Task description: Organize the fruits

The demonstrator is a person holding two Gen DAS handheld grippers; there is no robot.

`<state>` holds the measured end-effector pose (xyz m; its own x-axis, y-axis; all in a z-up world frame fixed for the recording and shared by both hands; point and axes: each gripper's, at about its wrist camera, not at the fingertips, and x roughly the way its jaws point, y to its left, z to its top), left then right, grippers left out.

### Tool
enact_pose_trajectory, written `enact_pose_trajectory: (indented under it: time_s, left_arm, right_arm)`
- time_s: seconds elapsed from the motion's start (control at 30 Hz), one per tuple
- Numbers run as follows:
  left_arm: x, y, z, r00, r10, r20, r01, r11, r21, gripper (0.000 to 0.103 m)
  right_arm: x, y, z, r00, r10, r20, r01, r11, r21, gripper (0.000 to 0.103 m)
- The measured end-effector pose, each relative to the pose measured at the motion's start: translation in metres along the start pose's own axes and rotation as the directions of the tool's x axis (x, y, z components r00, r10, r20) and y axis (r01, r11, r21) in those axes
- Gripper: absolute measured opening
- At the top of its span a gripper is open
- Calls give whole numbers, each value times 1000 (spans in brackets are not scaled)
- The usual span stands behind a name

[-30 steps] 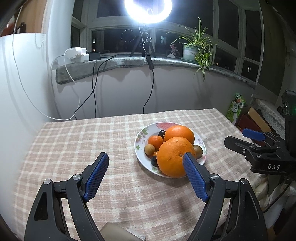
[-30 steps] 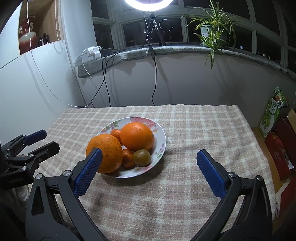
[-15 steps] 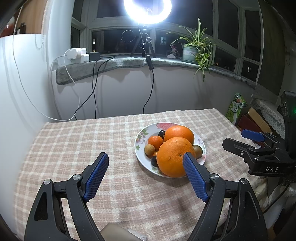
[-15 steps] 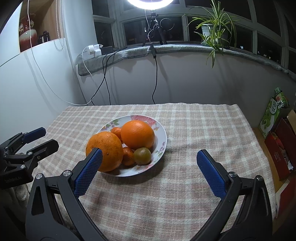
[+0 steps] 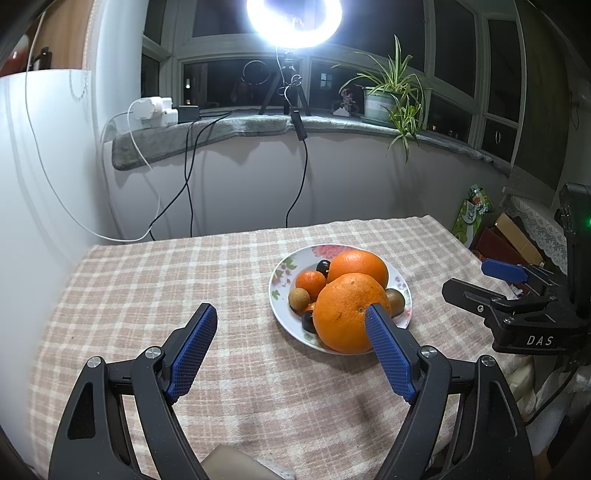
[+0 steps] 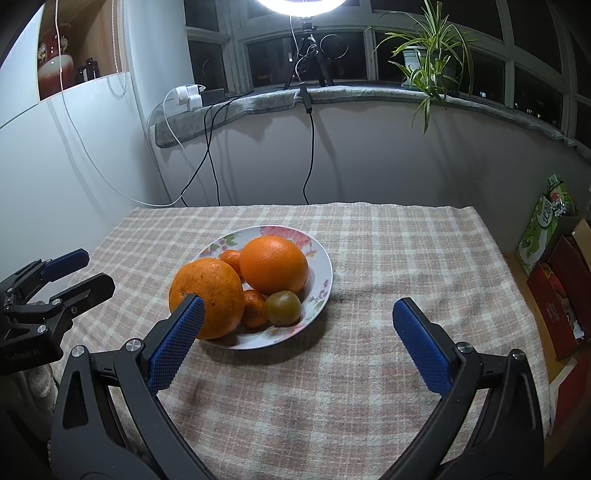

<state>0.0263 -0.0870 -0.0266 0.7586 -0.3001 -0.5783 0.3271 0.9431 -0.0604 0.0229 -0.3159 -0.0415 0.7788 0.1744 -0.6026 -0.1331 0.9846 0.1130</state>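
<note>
A flowered white plate (image 5: 280,275) (image 6: 325,266) on the checked tablecloth holds two big oranges (image 5: 347,310) (image 6: 273,264), small tangerines (image 5: 309,283), a brown-green fruit (image 6: 283,307), a tan fruit (image 5: 298,298) and dark plums (image 5: 323,266). My left gripper (image 5: 291,314) is open and empty, hovering in front of the plate to its left. My right gripper (image 6: 297,306) is open and empty, in front of the plate to its right. Each gripper shows in the other's view, at the right edge (image 5: 517,295) and the left edge (image 6: 48,280).
The checked cloth (image 6: 388,258) covers the table. Boxes and a green packet (image 6: 546,229) stand past the table's right edge. A wall with hanging cables (image 5: 188,184) runs behind; a sill carries a ring light (image 5: 293,22) and a potted plant (image 6: 424,62).
Both grippers have drifted only slightly; the plate and fruit stay where they were. Both grippers stay open.
</note>
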Motion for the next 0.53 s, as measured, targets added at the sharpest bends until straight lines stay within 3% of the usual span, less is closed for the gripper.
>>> enact_pose_trajectory:
  time_s: [0.53]
  left_arm:
    - [4,4,-1,1000,5,2,-5,1000,6,82]
  right_arm:
    - [8,-3,0,1000,1,-21,-2,1000,-19,103]
